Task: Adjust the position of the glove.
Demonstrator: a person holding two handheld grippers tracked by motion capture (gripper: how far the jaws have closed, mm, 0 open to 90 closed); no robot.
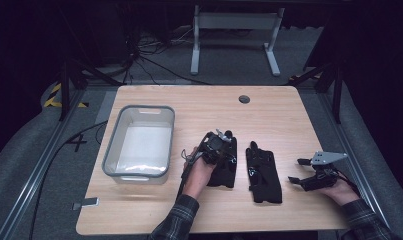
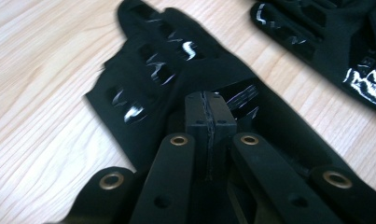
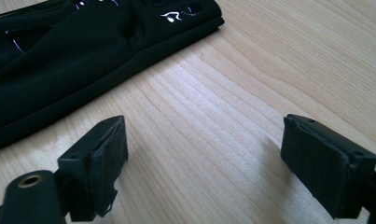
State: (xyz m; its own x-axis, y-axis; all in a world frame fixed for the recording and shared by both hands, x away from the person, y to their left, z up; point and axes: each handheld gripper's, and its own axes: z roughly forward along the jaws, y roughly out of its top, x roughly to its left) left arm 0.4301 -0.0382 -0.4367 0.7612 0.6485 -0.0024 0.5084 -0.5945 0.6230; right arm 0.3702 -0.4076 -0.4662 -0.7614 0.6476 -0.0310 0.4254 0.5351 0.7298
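High view: a light wooden table (image 1: 154, 210) carries a clear rectangular plastic bin with a grey rim (image 1: 139, 142) at its left and two black fabric gloves with glossy patches near the centre. The left glove (image 1: 228, 167) and the right glove (image 1: 263, 174) lie flat, side by side and just apart, fingers pointing away from the person. The left gripper (image 1: 220, 140) sits on top of the left glove, held by the left hand (image 1: 199, 172). In the left gripper view its jaws are pressed together, pads meeting, directly over the glove's back; whether fabric is pinched between them cannot be told. The right gripper (image 1: 301, 172) is near the table's right edge, apart from the right glove, jaws spread wide over bare wood, grasping nothing.
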